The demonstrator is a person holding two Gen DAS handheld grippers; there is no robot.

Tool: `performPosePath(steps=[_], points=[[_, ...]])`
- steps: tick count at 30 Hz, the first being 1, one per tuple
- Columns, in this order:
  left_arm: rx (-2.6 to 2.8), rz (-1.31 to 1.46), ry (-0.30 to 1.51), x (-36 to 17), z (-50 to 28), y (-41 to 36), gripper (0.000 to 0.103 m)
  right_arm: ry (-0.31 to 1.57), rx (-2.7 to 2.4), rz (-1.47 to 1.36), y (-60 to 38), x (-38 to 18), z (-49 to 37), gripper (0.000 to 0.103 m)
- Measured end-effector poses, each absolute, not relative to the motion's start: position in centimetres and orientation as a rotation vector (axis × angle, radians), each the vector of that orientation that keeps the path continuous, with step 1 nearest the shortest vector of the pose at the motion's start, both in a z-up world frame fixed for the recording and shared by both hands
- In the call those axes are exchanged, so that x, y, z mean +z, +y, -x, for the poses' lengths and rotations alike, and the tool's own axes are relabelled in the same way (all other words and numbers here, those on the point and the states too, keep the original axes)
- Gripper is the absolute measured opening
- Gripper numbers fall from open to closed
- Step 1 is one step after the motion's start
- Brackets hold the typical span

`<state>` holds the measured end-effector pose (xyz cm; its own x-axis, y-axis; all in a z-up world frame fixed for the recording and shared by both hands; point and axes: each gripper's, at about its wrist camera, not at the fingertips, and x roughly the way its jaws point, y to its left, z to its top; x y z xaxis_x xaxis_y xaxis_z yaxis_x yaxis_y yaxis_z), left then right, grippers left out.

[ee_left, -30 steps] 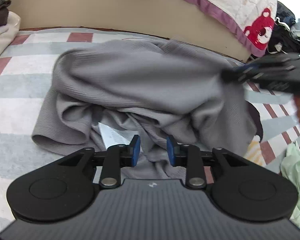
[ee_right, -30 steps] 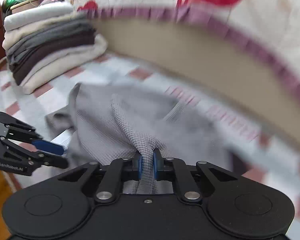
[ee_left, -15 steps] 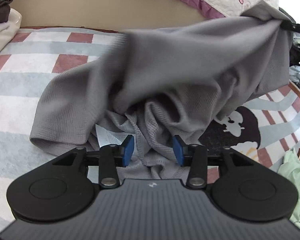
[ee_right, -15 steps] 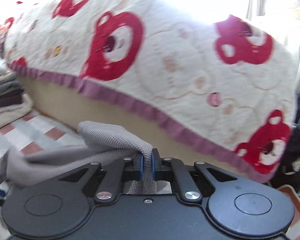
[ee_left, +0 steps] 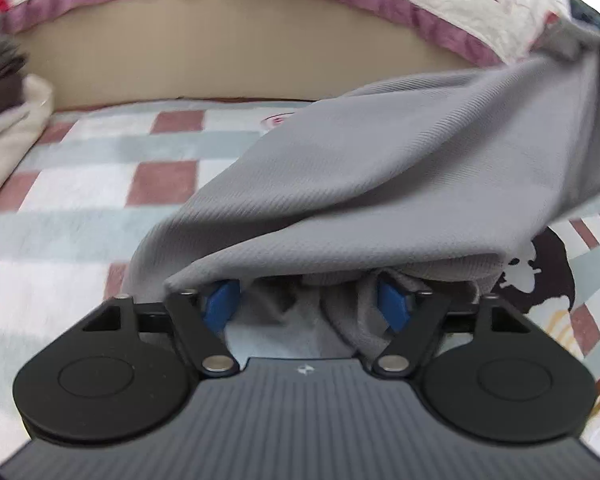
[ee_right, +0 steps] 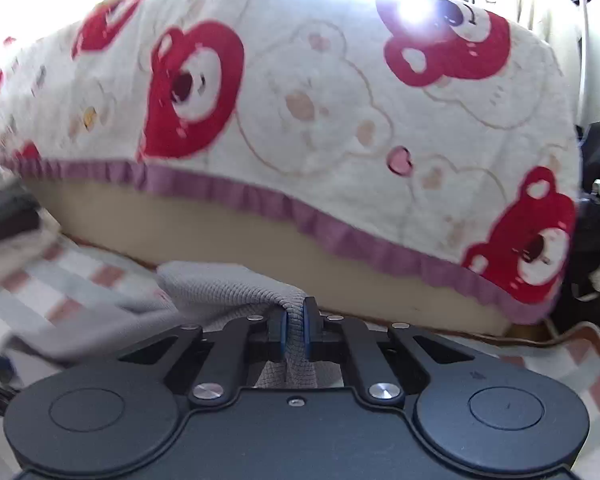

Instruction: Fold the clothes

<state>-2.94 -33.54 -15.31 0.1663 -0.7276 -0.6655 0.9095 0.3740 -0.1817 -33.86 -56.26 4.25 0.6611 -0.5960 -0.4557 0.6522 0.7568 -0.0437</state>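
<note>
The right gripper [ee_right: 294, 330] clamps the garment [ee_left: 380, 184], stretched up-right; the left gripper [ee_left: 308, 306], fingers apart, straddles its low bunched end.

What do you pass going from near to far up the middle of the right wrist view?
right gripper pinching the grey garment → tan sofa front → purple trim → bear-print blanket

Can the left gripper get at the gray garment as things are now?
Probably yes. The left gripper is open, and the gray garment already drapes over its fingertips with folds between them. Nothing blocks it.
</note>
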Motion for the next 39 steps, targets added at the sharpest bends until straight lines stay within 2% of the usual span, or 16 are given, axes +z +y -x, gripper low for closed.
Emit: performPosePath(steps=[1, 4, 6, 7, 8, 9, 14, 19, 24, 26, 28, 31, 34, 36, 38, 39], points=[[-1.184, -0.230, 0.772, -14.6, 2.4, -33.5, 0.001, 0.445, -0.660, -0.184, -57.1, 4.8, 33.9, 0.008], [-1.107, -0.063, 0.728, -12.1, 0.8, -32.1, 0.001, 0.454, -0.478, -0.372, -60.7, 4.4, 33.5, 0.011], [-0.991, -0.140, 0.578, -10.5, 0.8, -31.4, 0.001, 0.508, -0.486, -0.431, -63.0, 2.3, 33.2, 0.024], [-0.939, -0.162, 0.528, -10.1, 0.5, -31.0, 0.001, 0.552, -0.543, -0.443, -63.9, 0.9, 33.2, 0.026], [-0.893, -0.172, 0.495, -9.9, 0.1, -30.4, 0.001, 0.595, -0.599, -0.456, -64.8, -0.5, 33.2, 0.035], [-0.853, -0.160, 0.484, -9.7, -0.6, -29.8, 0.001, 0.633, -0.661, -0.464, -65.5, -1.9, 33.3, 0.039], [-0.745, -0.072, 0.575, -11.0, -3.9, -27.3, 0.001, 0.693, -0.762, -0.491, -65.1, -7.5, 35.1, 0.040], [-0.717, -0.115, 0.621, -12.4, -3.9, -26.9, 0.001, 0.723, -0.594, -0.523, -61.9, -10.0, 34.3, 0.044], [-0.529, -0.196, 0.506, -11.6, -3.7, -25.7, 0.002, 0.778, -0.486, -0.422, -59.6, -10.2, 32.2, 0.064], [-0.390, -0.354, 0.472, -11.8, -3.9, -26.3, 0.001, 0.791, -0.460, -0.412, -59.3, -10.3, 31.8, 0.065], [-0.375, -0.369, 0.505, -12.1, -4.4, -25.8, 0.001, 0.804, -0.433, -0.402, -59.1, -10.5, 31.3, 0.065], [-0.470, -0.231, 0.647, -12.4, -5.4, -24.9, 0.003, 0.795, -0.462, -0.450, -60.0, -11.2, 31.2, 0.065], [-0.610, -0.117, 0.706, -12.6, -5.2, -25.1, 0.008, 0.776, -0.547, -0.515, -61.5, -12.0, 31.1, 0.066], [-0.690, -0.096, 0.696, -12.7, -4.5, -25.8, 0.018, 0.758, -0.600, -0.547, -62.6, -12.5, 30.9, 0.068], [-0.743, -0.063, 0.695, -13.0, -3.8, -26.2, 0.039, 0.741, -0.613, -0.591, -63.8, -13.3, 30.5, 0.068], [-0.767, -0.044, 0.703, -13.2, -3.5, -26.5, 0.042, 0.733, -0.605, -0.615, -64.3, -13.9, 30.1, 0.063]])
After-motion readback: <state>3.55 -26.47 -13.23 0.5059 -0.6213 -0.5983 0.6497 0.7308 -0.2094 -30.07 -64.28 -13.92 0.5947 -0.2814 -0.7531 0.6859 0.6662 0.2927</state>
